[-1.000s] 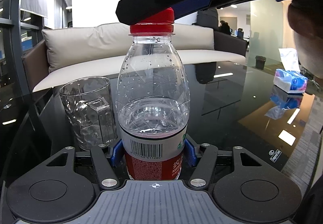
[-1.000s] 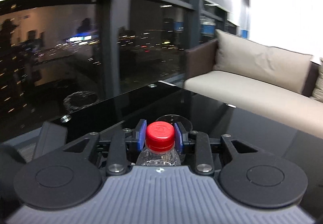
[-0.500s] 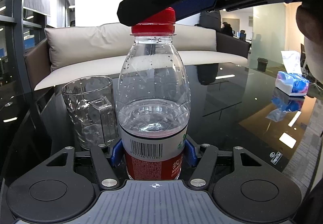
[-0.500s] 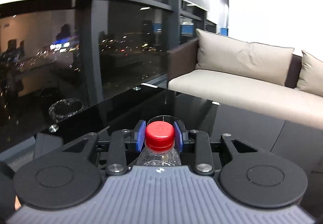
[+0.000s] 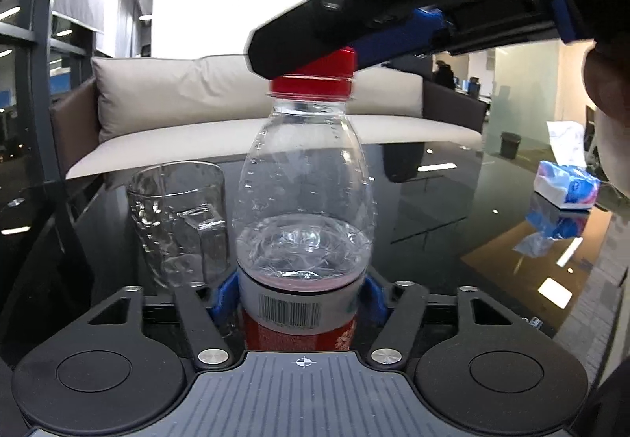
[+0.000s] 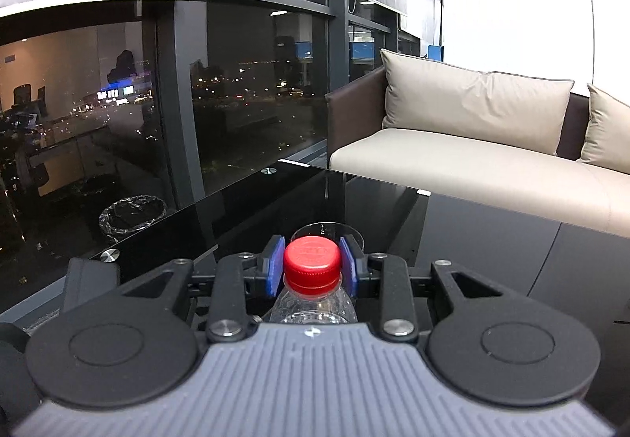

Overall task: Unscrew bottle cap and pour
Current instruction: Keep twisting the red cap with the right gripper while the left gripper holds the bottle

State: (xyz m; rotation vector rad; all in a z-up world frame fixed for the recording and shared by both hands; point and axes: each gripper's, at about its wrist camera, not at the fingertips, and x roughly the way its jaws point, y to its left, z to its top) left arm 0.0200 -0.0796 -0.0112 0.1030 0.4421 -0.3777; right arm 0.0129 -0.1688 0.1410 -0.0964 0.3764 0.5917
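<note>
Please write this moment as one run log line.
left gripper: shut on bottle | right gripper: shut on cap | glass mug: empty

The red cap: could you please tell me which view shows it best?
The right wrist view: the red cap shows whole from above, between the right tongs' blue pads. In the left wrist view those tongs cover its top, leaving mostly the lower rim.

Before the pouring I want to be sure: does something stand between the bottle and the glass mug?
Nothing visible does. The glass mug stands directly beside the bottle, on its left in the left wrist view. However, the red cap is on the bottle, with the right tongs around it.
</note>
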